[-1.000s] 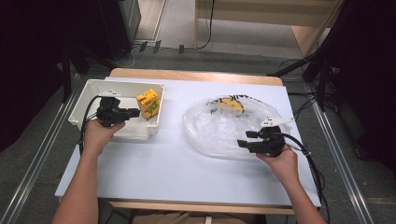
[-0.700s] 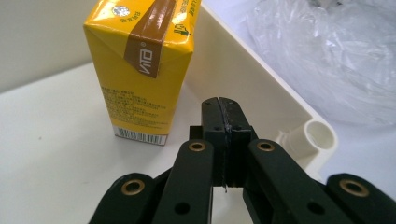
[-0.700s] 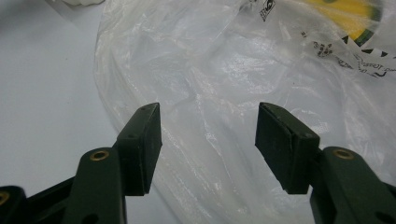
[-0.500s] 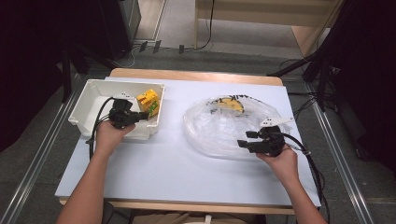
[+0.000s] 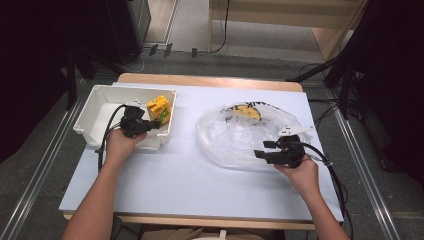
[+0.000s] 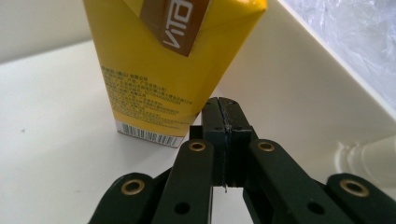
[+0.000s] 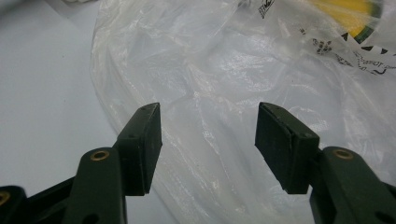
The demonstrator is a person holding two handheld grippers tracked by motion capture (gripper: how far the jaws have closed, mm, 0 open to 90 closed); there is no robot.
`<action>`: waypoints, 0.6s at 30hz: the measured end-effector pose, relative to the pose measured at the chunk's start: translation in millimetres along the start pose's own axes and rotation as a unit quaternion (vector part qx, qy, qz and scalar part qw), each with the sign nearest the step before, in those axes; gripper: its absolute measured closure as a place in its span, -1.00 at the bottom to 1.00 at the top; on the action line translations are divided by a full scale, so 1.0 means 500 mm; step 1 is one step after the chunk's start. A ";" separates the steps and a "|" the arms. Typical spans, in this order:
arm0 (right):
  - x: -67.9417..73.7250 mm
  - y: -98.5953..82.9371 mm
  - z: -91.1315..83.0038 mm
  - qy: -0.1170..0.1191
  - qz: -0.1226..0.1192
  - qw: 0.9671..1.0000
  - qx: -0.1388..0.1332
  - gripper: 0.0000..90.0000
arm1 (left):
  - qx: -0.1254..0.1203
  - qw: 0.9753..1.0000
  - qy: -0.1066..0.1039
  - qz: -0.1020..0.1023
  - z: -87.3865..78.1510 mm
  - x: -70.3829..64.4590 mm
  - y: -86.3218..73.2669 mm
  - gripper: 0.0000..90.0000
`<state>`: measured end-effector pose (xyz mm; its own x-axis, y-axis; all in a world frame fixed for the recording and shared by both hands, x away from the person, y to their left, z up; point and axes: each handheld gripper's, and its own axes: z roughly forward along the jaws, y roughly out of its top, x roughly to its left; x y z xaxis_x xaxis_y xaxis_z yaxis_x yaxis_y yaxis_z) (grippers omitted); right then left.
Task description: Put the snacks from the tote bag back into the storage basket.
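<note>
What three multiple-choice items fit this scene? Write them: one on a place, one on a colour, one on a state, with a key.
1. Where is the yellow carton?
A. in the white bin
B. on the floor
C. inside the plastic bag

2. What colour is the table top?
A. red
B. pale blue
C. black

3. How do the jaws of the right hand-held gripper stand?
A. shut on the bag
B. shut on nothing
C. open

Key:
1 A, the carton stands on the bin's floor by its right wall.
2 B, the bare surface around the bag is pale blue.
3 C, the right gripper view shows a wide gap between the jaws, with the bag beyond them.
</note>
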<state>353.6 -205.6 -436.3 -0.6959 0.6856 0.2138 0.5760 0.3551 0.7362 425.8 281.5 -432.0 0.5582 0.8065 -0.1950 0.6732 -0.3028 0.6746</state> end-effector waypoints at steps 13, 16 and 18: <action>0.004 -0.002 -0.003 -0.002 -0.002 1.000 0.000 -0.06 | -0.010 1.000 0.009 -0.012 0.004 0.014 0.005 1.00; 0.005 -0.002 -0.003 -0.003 -0.001 1.000 -0.001 -0.06 | -0.009 1.000 0.010 -0.013 0.009 0.017 0.007 1.00; 0.005 -0.003 -0.003 -0.001 0.000 1.000 0.001 -0.06 | -0.009 1.000 0.007 -0.014 0.013 0.018 0.008 1.00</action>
<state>350.6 -205.2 -435.8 -0.6953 0.6867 0.2122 0.5770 0.3572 0.7345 437.0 284.2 -435.7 0.5319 0.8217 -0.2049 0.6799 -0.2701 0.6818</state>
